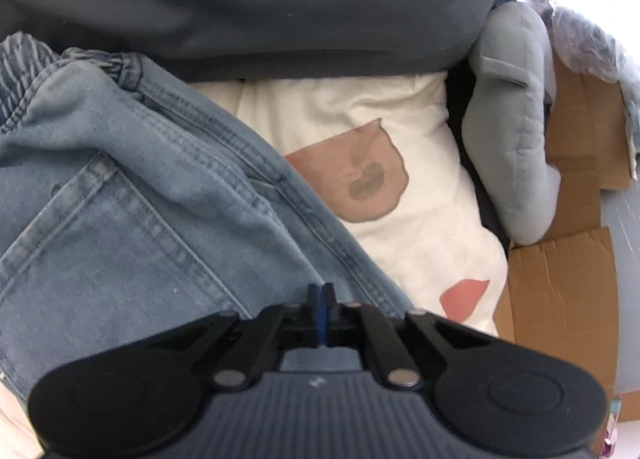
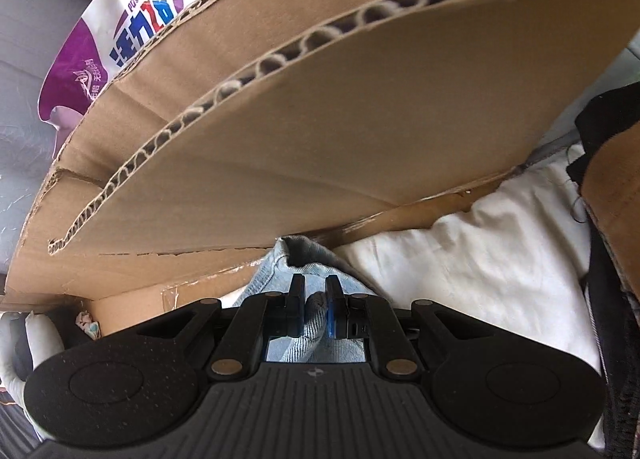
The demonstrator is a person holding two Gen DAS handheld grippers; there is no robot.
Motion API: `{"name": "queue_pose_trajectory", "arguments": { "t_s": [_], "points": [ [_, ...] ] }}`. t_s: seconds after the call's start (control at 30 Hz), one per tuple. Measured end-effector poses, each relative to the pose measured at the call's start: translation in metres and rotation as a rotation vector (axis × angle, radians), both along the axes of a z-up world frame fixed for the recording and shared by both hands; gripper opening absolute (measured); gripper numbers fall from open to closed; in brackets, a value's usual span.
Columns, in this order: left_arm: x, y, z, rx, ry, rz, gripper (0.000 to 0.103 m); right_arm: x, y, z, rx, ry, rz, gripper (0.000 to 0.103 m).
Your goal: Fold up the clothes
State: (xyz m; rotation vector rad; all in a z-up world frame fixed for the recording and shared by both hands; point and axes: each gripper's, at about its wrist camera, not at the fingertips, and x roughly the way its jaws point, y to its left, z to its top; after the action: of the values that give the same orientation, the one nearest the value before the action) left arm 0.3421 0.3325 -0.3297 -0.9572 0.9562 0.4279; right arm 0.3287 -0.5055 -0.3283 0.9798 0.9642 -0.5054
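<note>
Light blue jeans [image 1: 120,187] lie on a white bedsheet [image 1: 400,131] printed with a brown bear face; a back pocket and the elastic waistband show at left. My left gripper [image 1: 321,291] is shut, its fingertips pressed together over the jeans' edge; whether denim is pinched between them is hidden. In the right wrist view my right gripper [image 2: 316,295] is shut on a bunched fold of the jeans [image 2: 296,259], close under a cardboard flap [image 2: 320,139].
A dark grey cushion [image 1: 260,7] lies behind the jeans. A grey plush toy [image 1: 512,131] and cardboard boxes [image 1: 568,283] stand at right. In the right wrist view a purple-and-white bag [image 2: 120,27] sits in the box; white bedding [image 2: 480,259] is to the right.
</note>
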Motion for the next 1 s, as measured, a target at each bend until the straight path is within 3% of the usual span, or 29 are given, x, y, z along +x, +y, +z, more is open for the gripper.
{"name": "queue_pose_trajectory", "arguments": {
  "t_s": [0.07,0.2,0.33,0.5,0.57,0.63,0.9,0.93,1.0],
  "points": [
    [0.003,-0.001,0.0,0.001,0.003,0.012,0.0,0.002,-0.001,-0.002,0.002,0.003,-0.003,0.009],
    [0.009,-0.001,0.0,-0.013,0.03,0.041,0.033,0.002,-0.006,-0.004,0.008,0.004,-0.001,0.009],
    [0.014,0.0,-0.002,-0.006,0.074,0.083,0.044,-0.001,-0.009,-0.008,0.016,0.005,-0.007,0.009],
    [0.023,0.0,-0.011,-0.011,0.143,0.151,0.042,-0.004,-0.01,-0.01,0.019,0.006,-0.007,0.009],
    [0.028,0.001,-0.017,-0.027,0.175,0.171,0.033,-0.006,-0.01,-0.01,0.02,0.005,-0.007,0.009],
    [0.028,0.004,-0.023,-0.037,0.209,0.202,0.01,-0.007,-0.011,-0.009,0.023,0.003,-0.007,0.009],
    [0.023,0.012,-0.013,-0.051,0.155,0.246,0.004,-0.005,-0.013,-0.007,0.03,-0.002,-0.031,0.009],
    [0.022,0.013,-0.011,-0.052,0.145,0.248,0.003,-0.004,-0.014,-0.005,0.03,-0.006,-0.039,0.0],
    [0.023,0.015,-0.011,-0.047,0.141,0.241,0.003,-0.003,-0.018,0.0,0.012,-0.017,-0.067,0.0]
  ]
}}
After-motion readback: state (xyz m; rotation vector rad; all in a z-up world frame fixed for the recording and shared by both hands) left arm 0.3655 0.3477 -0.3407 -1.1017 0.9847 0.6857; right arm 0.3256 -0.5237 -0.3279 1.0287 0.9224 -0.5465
